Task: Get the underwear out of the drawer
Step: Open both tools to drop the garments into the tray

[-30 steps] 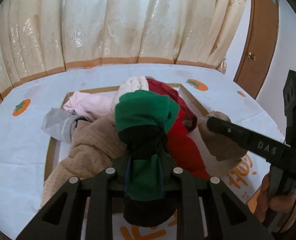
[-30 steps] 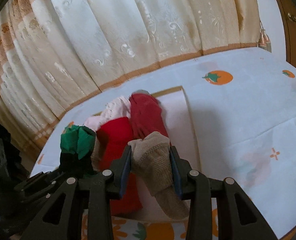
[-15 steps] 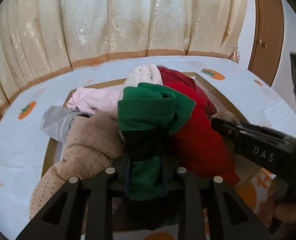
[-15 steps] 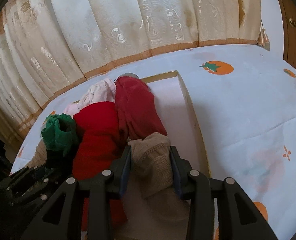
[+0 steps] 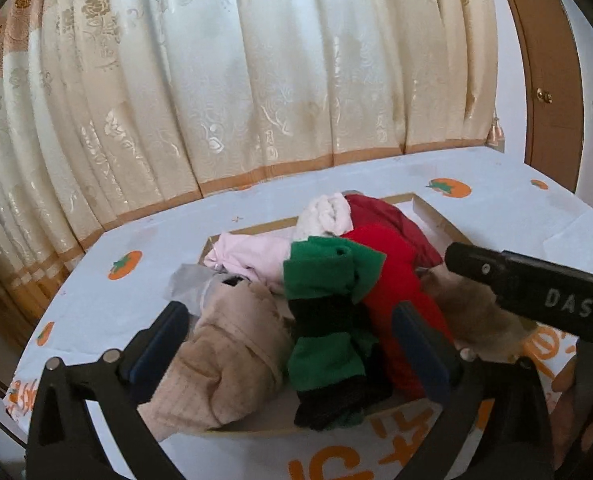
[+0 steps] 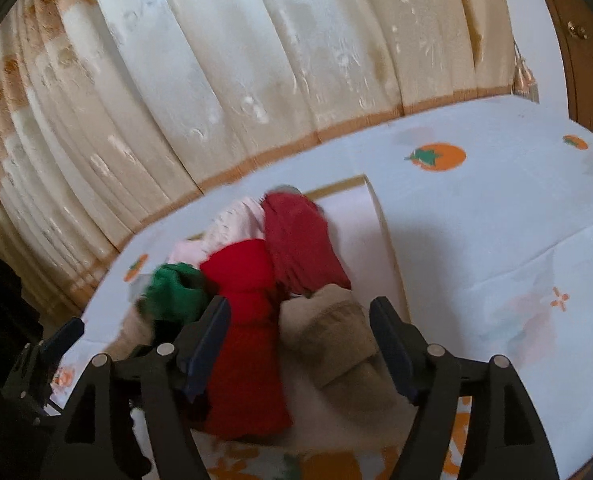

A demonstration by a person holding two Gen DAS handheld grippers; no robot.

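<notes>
From the left wrist view, the left gripper (image 5: 292, 332) has just sprung wide open, its pads clear of the green and black underwear (image 5: 328, 320) lying between them in the drawer (image 5: 436, 216); a grey piece (image 5: 188, 284) shows only here. From the right wrist view, the right gripper (image 6: 300, 332) has just been opening too, pads off the brown underwear (image 6: 332, 340) between them on the drawer's bare white floor.

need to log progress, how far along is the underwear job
Barely started. Every piece sits in the drawer; none lies out on the cloth. Both grippers have just been opening: the left gripper stands wide around the green and black piece, the right gripper around the brown piece, and neither is pressing on its piece. Left: grip again and lift the pile out.
</notes>
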